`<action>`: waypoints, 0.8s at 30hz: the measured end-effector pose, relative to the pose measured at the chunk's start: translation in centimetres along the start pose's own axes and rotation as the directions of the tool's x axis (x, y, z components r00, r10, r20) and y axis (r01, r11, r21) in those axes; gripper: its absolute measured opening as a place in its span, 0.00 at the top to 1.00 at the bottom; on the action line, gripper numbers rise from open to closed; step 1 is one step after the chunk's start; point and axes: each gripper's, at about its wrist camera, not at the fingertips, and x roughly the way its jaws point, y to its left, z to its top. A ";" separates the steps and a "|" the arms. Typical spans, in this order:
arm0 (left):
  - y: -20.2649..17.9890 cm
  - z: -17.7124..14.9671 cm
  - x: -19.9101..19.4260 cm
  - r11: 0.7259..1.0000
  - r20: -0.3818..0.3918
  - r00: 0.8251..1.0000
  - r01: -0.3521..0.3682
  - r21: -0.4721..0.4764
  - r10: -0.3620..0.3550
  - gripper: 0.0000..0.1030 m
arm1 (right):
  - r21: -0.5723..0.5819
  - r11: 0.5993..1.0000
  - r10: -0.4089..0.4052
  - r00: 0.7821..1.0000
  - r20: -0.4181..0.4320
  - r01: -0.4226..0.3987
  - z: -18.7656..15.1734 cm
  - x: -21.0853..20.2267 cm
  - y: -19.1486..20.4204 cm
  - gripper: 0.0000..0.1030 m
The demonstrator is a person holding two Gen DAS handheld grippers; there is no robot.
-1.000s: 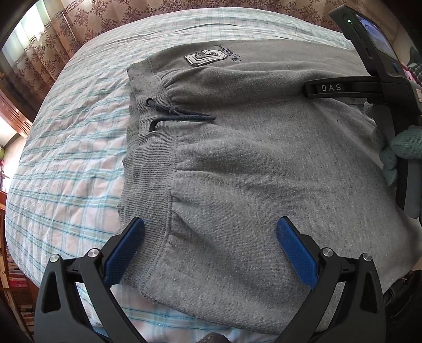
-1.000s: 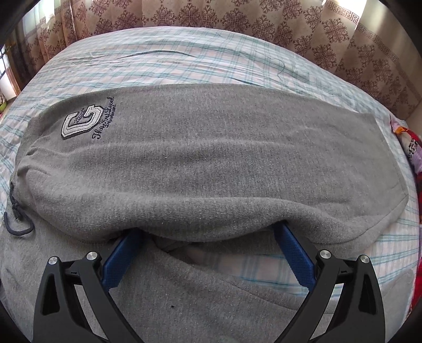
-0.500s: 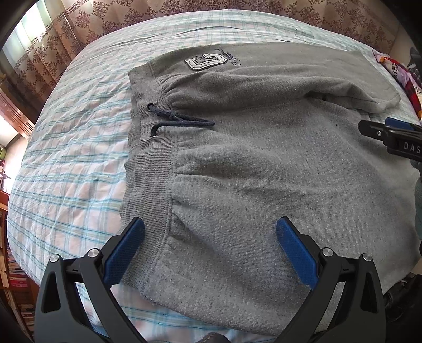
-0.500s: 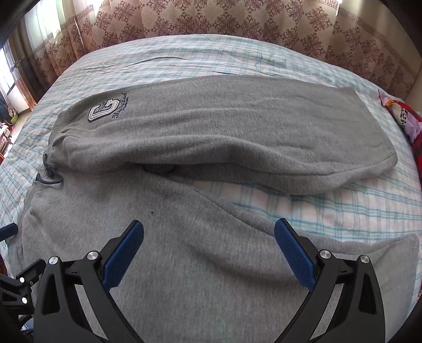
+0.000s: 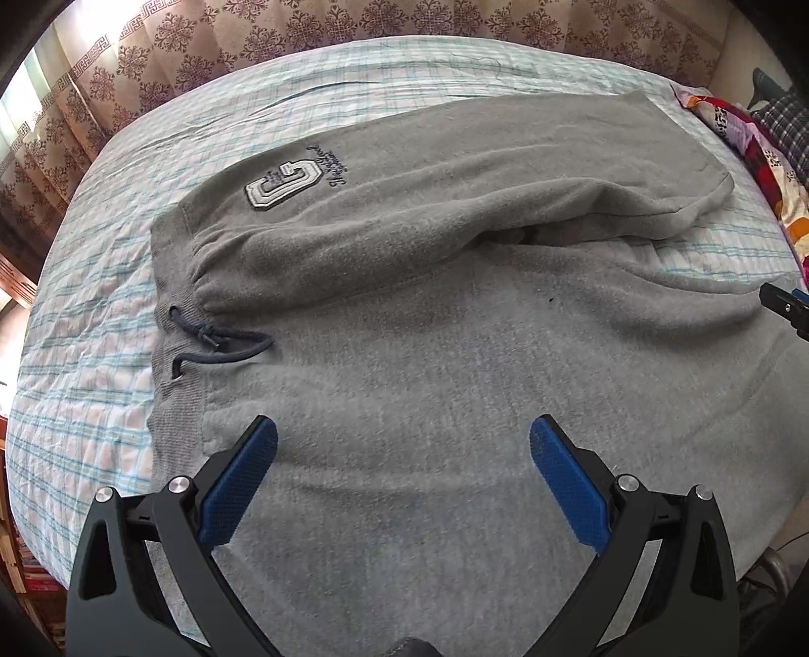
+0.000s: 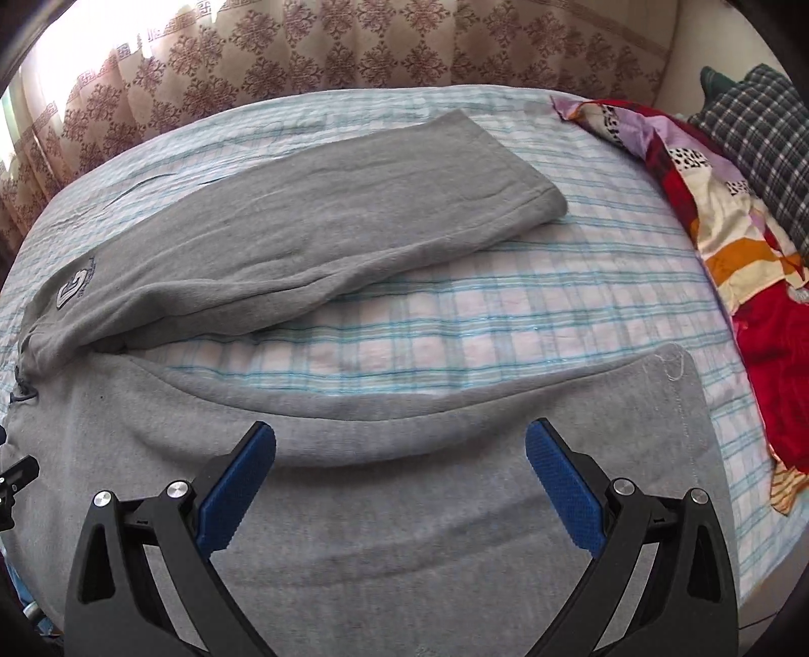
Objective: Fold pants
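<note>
Grey sweatpants [image 5: 435, 313] lie flat on a checked bed, waistband to the left with a dark drawstring [image 5: 212, 346] and a "G" patch [image 5: 283, 184] on the far leg. The two legs [image 6: 303, 212] spread apart toward the right, with sheet showing between them. My left gripper [image 5: 403, 480] hovers open over the near hip, nothing between its blue pads. My right gripper [image 6: 401, 480] stands open above the near leg [image 6: 455, 505], short of its hem [image 6: 682, 404]. The right gripper's tip [image 5: 786, 306] shows at the right edge of the left wrist view.
The blue-checked sheet [image 6: 505, 313] covers the bed. A colourful red patterned cloth [image 6: 723, 242] and a dark plaid pillow [image 6: 758, 126] lie at the right end. Patterned curtains [image 5: 354, 35] hang behind the bed. Bookshelves [image 5: 20, 556] sit low at left.
The right gripper has pulled back from under the far leg and moved right along the near leg. The left gripper has drawn back and risen slightly over the hip.
</note>
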 end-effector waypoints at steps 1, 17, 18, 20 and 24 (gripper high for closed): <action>-0.6 0.4 0.3 1.000 -0.005 1.000 0.006 0.004 -0.006 0.02 | 0.008 1.000 -0.013 1.000 0.002 0.013 0.0 0.0 -1.0 0.05; -5.8 5.8 6.6 0.997 -0.064 0.995 -0.072 0.003 0.072 0.02 | 0.299 0.951 -0.068 0.997 -0.034 0.075 0.8 3.5 -18.8 0.12; -5.8 6.0 6.9 0.997 -0.065 0.995 -0.080 -0.008 0.080 0.02 | 0.307 0.950 -0.046 0.998 -0.041 0.056 0.9 4.1 -19.1 0.19; -5.7 6.4 7.3 0.995 -0.063 0.994 -0.092 -0.027 0.091 0.02 | 0.322 0.947 -0.007 0.998 -0.060 0.026 1.2 5.1 -19.6 0.29; -5.9 7.1 7.9 0.992 -0.054 0.991 -0.124 -0.037 0.122 0.02 | 0.258 0.966 -0.005 0.999 -0.052 0.018 1.4 5.4 -18.5 0.52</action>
